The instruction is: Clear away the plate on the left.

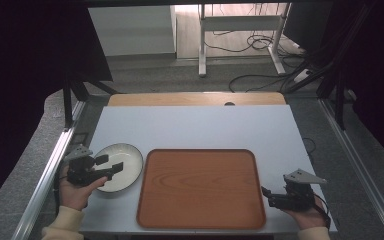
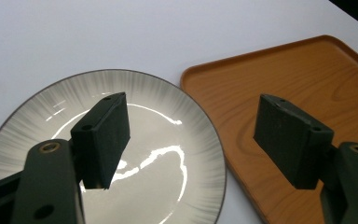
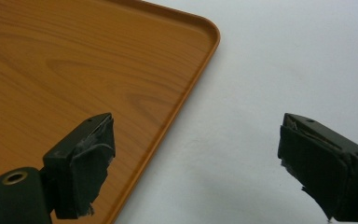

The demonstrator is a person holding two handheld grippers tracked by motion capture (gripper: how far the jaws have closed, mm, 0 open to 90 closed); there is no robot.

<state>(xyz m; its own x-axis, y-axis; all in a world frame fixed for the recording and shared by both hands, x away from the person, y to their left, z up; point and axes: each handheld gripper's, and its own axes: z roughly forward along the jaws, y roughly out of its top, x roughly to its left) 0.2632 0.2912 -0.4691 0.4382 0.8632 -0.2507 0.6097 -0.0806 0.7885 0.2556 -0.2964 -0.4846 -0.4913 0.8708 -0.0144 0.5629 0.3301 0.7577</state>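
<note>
Left gripper hangs wide open right over the plate, wooden tray just beside; right gripper, also open, empty.

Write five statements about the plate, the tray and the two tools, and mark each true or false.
1. The plate lies on the table to the left of the wooden tray. True.
2. A cup stands on the tray. False: the tray holds nothing.
3. The left tool has its jaws open above the plate. True.
4. The right tool is shut on the tray's edge. False: in the right gripper view its jaws stand wide apart, one over the tray's right edge and one over the bare table, gripping nothing.
5. The plate rests inside the tray. False: it sits on the table beside the tray's left edge.
</note>
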